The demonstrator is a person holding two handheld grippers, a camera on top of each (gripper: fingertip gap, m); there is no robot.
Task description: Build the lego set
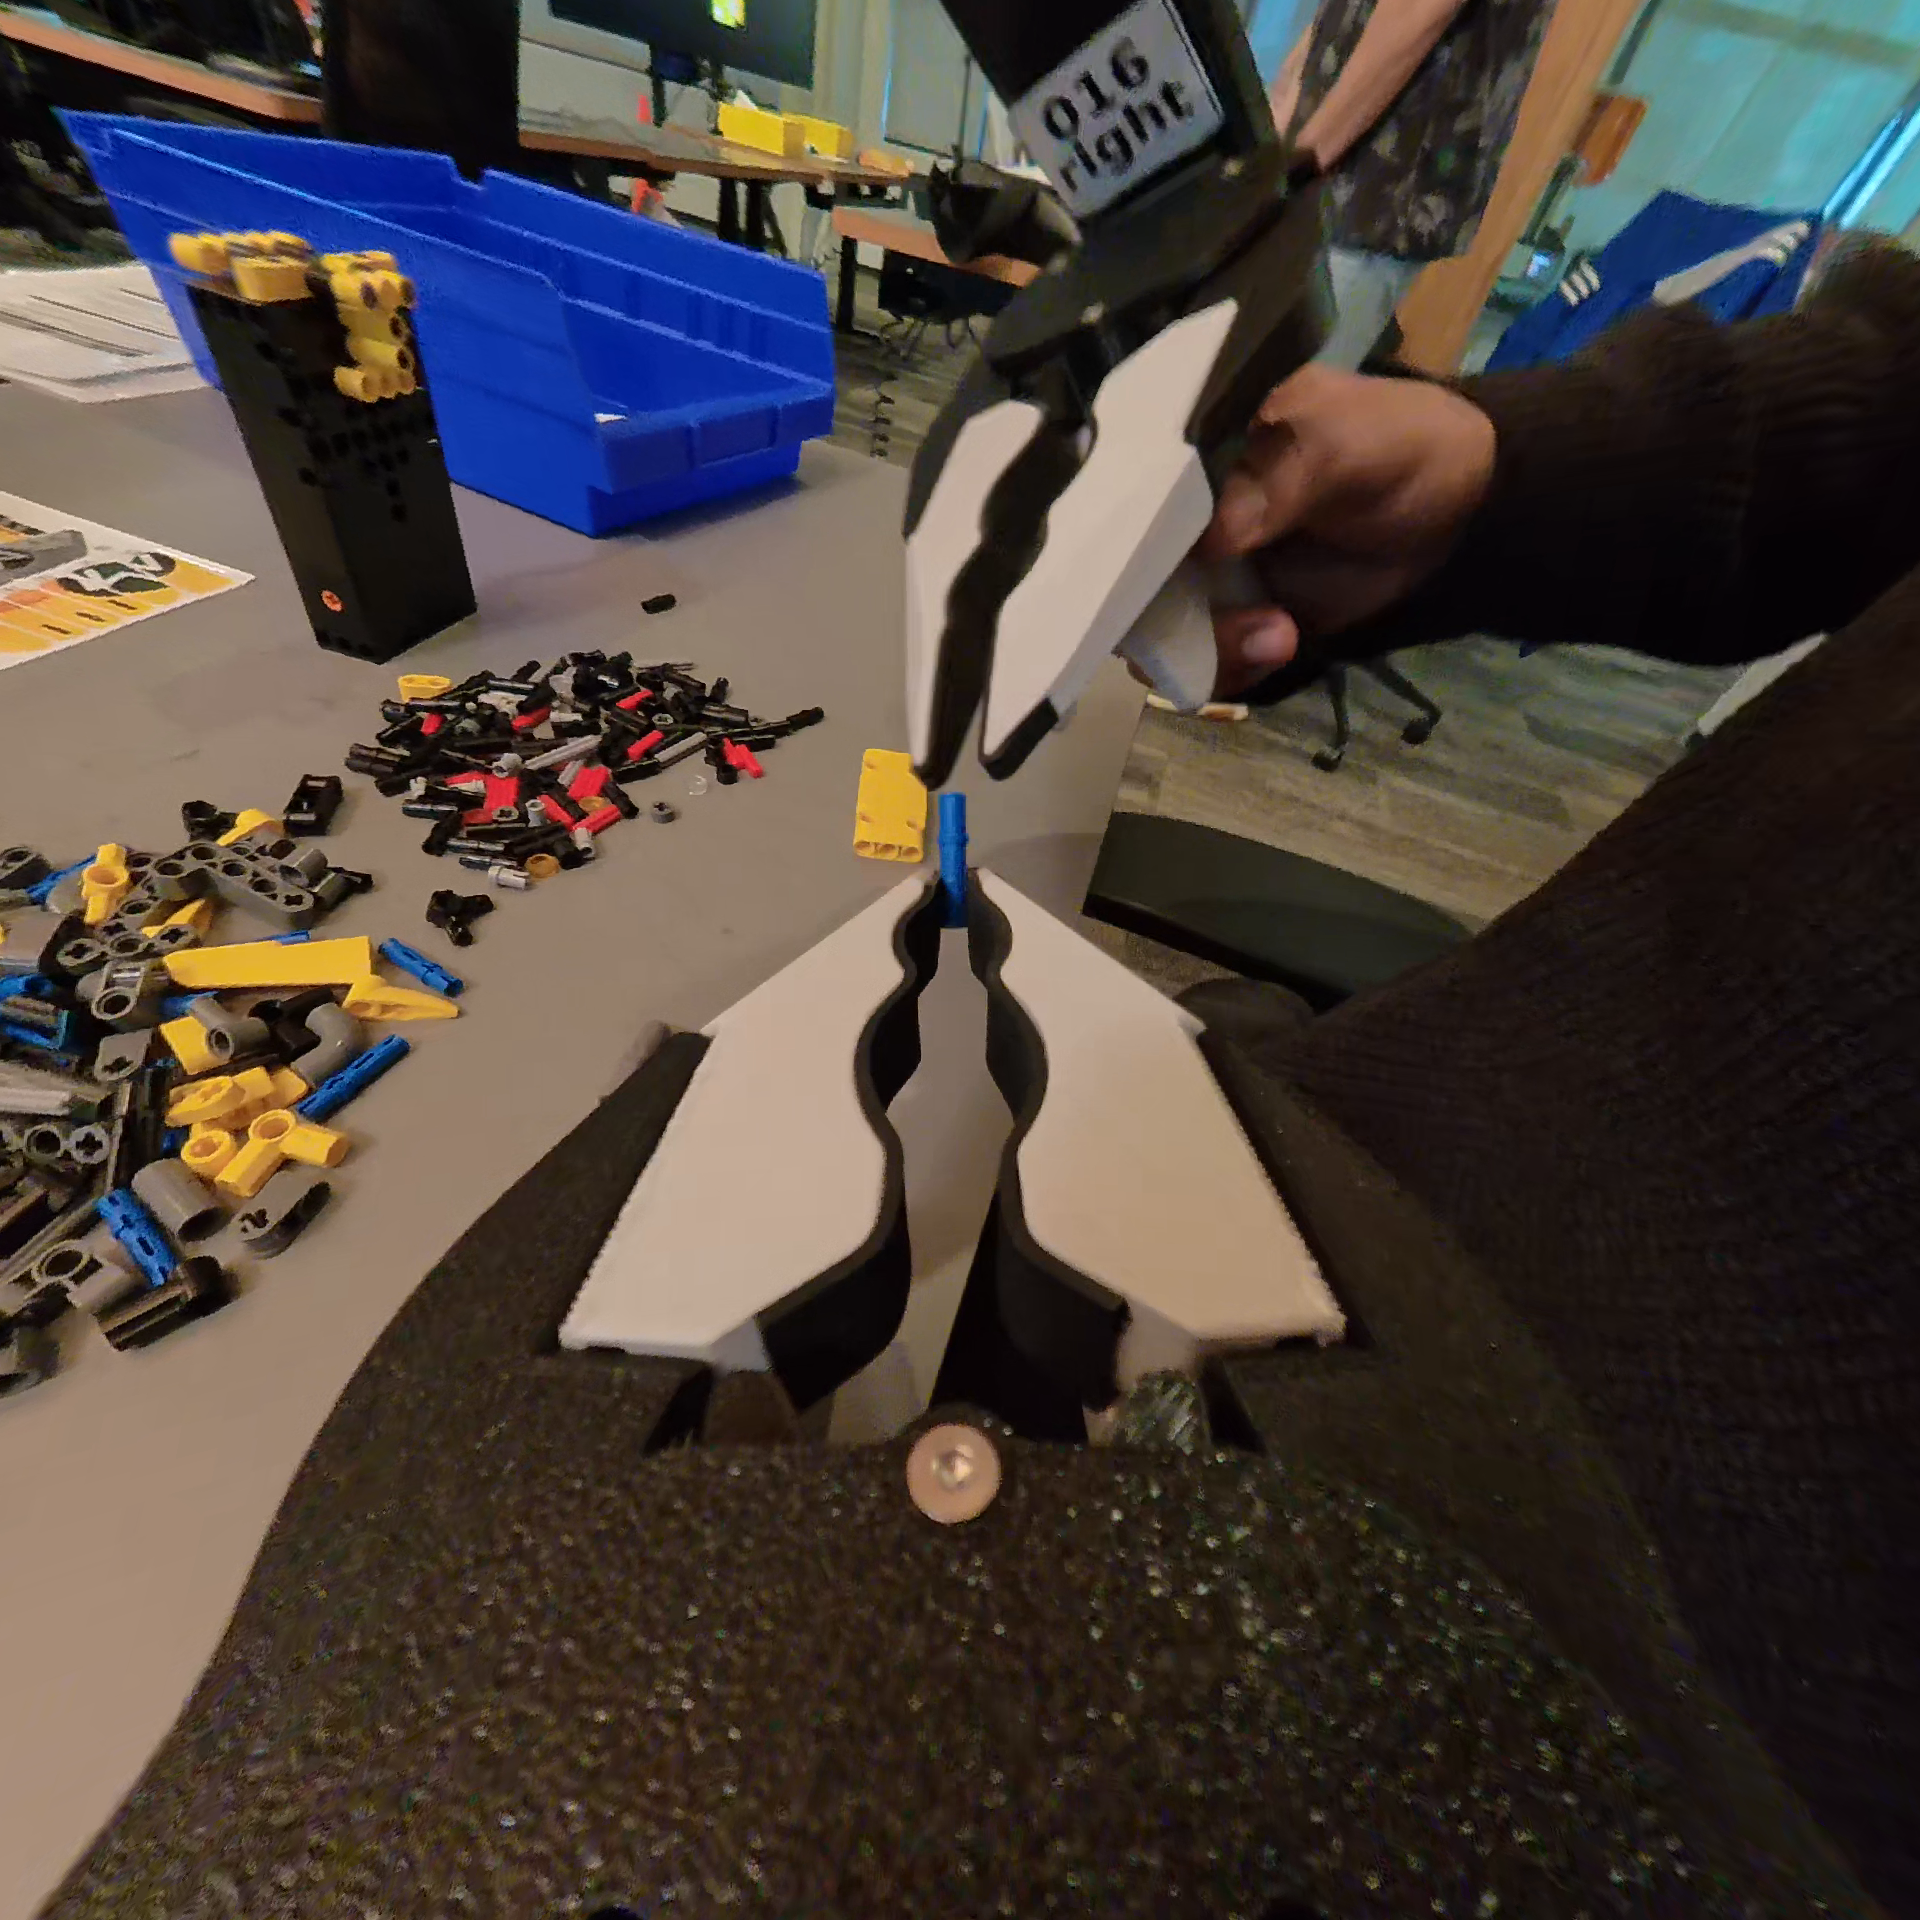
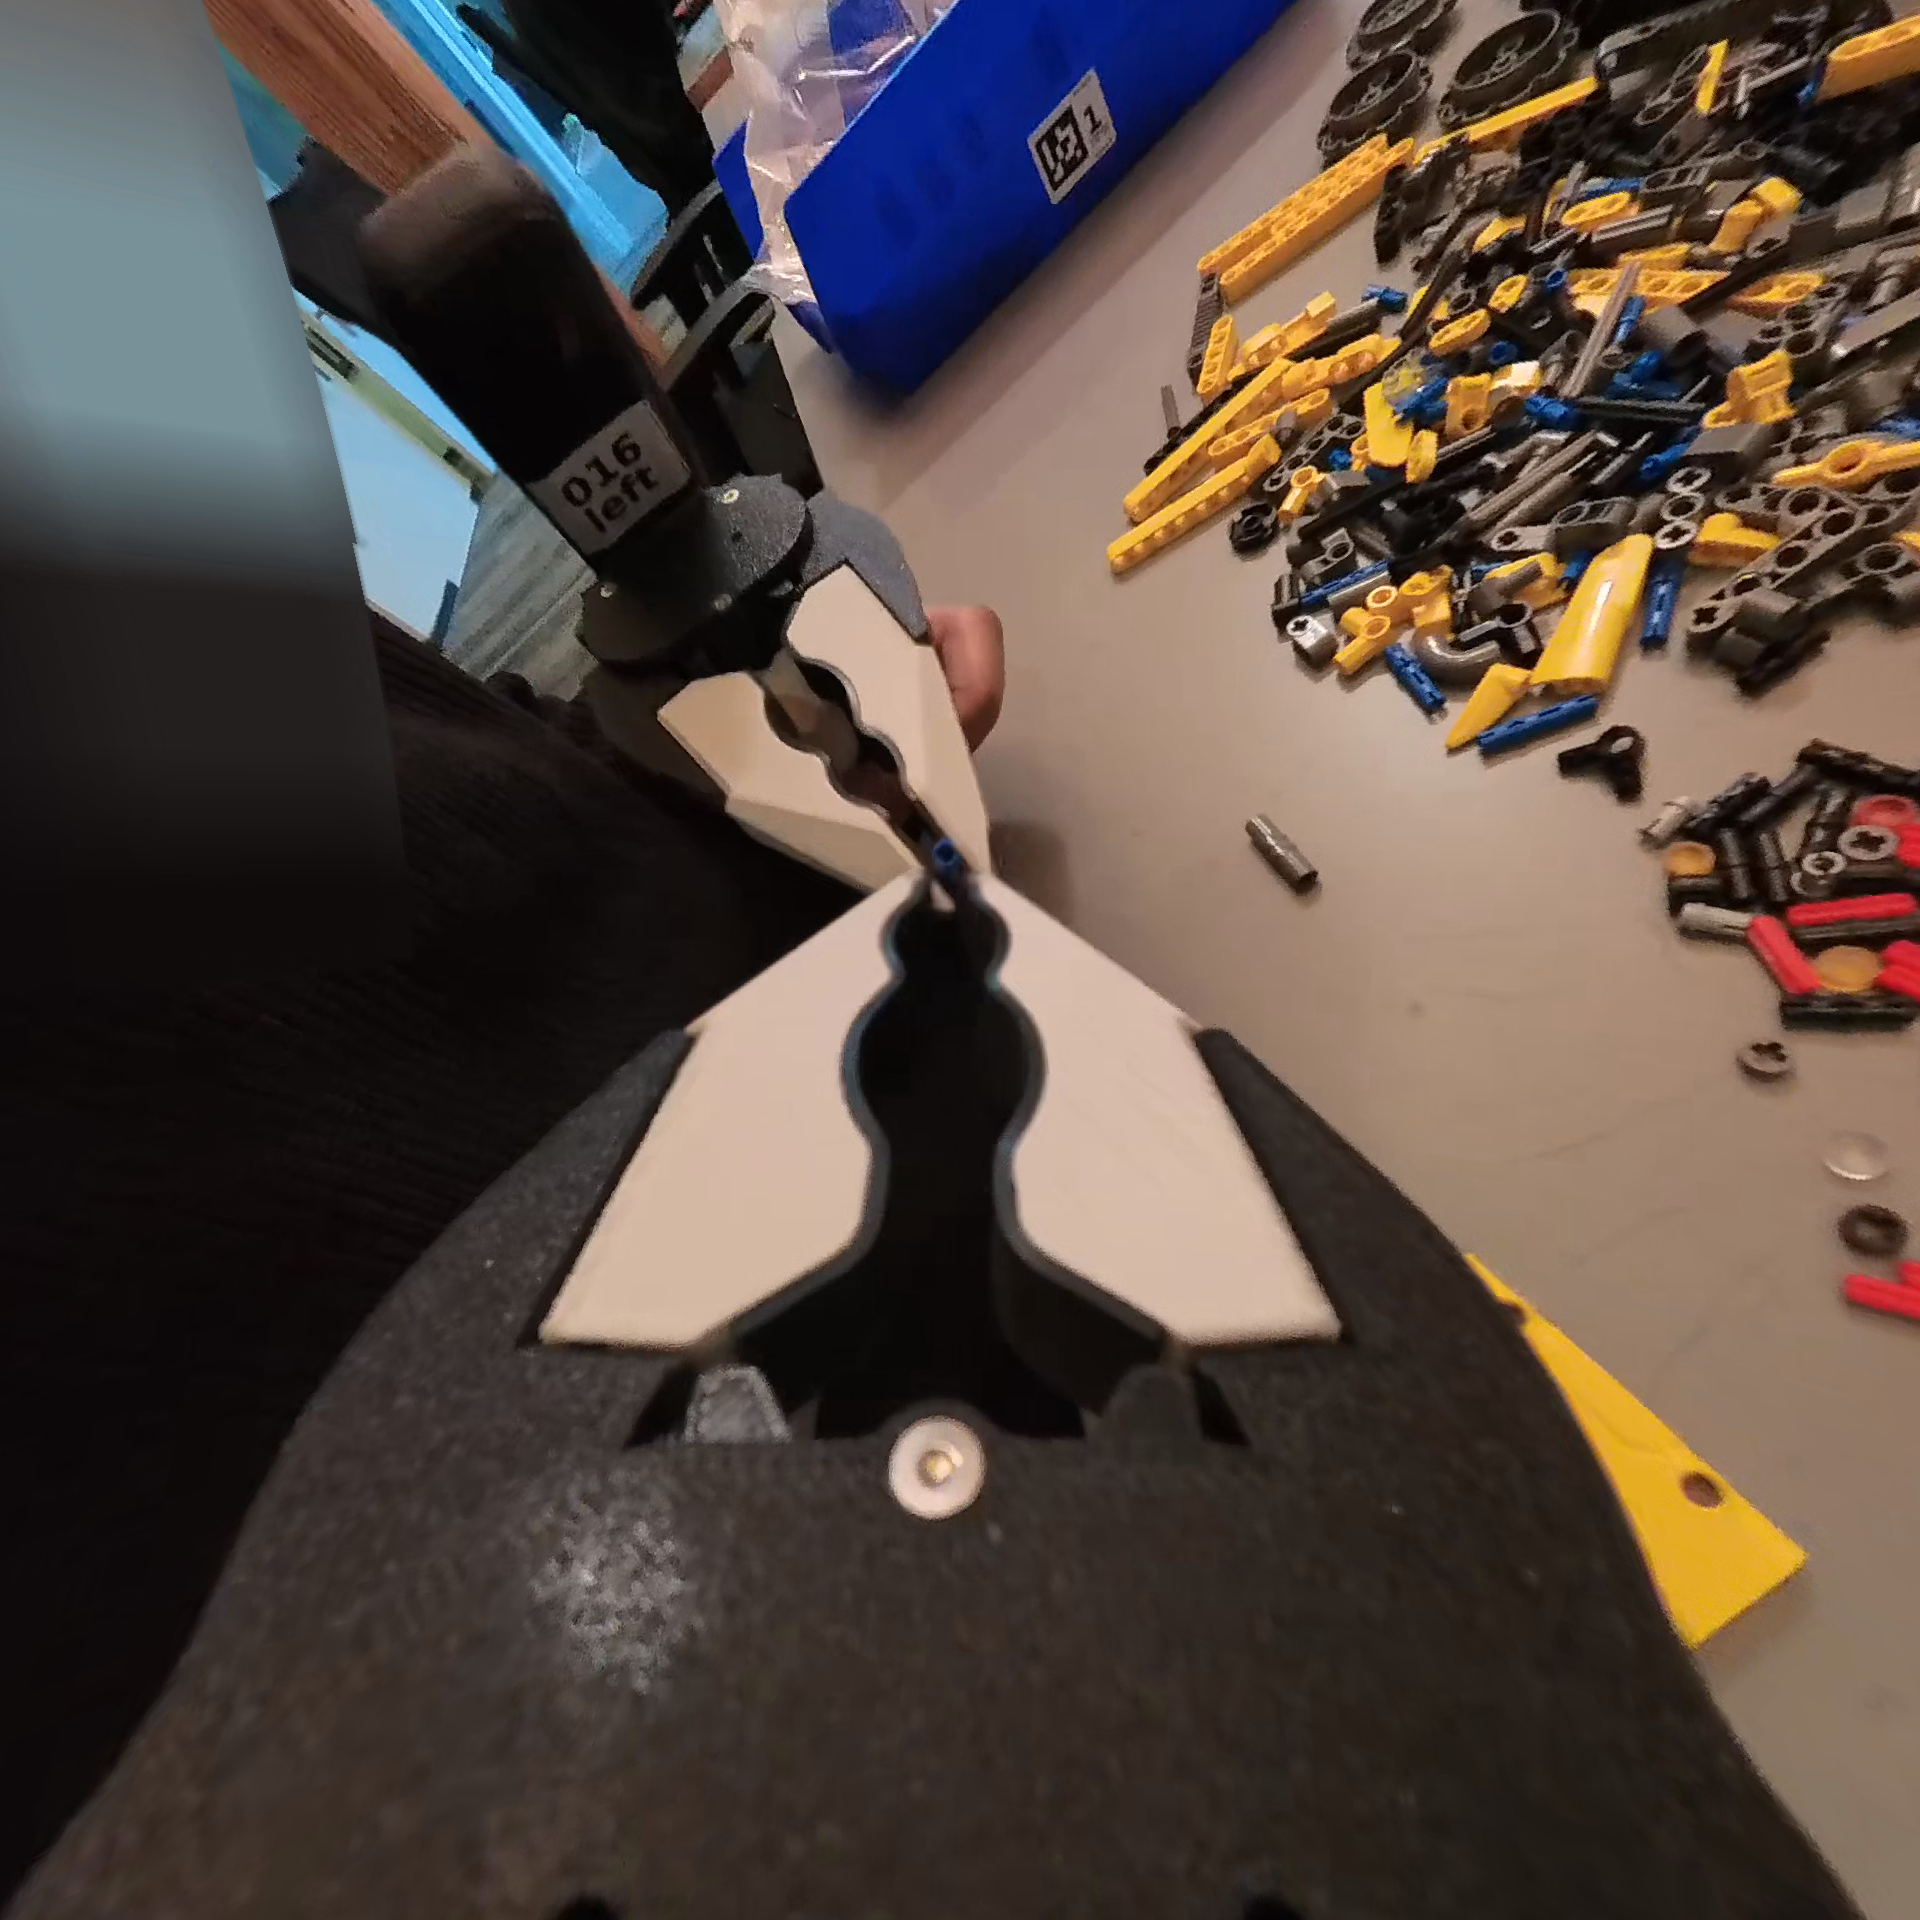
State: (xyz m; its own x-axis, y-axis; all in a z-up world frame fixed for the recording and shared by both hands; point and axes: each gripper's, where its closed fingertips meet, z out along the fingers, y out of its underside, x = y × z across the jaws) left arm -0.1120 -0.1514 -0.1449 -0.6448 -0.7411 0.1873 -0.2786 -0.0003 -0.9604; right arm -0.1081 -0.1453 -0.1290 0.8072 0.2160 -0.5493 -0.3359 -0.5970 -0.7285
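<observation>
My left gripper [image 1: 951,883] is shut on a small blue pin [image 1: 952,831], which sticks out upright past its tips. My right gripper [image 1: 964,767] comes down from above, held by a hand in a dark sleeve. Its tips stand slightly apart just over the pin's top end. In the right wrist view the right gripper [image 2: 951,896] is narrowly open, and the blue pin [image 2: 945,857] sits at the gap between its tips. The left gripper [image 2: 940,847] meets it tip to tip there. Both are above the near edge of the grey table [image 1: 675,935].
A small yellow panel [image 1: 890,805] lies just left of the tips. Black and red pins [image 1: 582,758] and mixed yellow, grey and blue parts [image 1: 156,1060] lie in piles. A black tower with yellow parts on top [image 1: 343,457] and a blue bin [image 1: 582,343] stand behind. A yellow wedge [image 2: 1662,1507] lies near. Less than 4 cm separates the two grippers' tips.
</observation>
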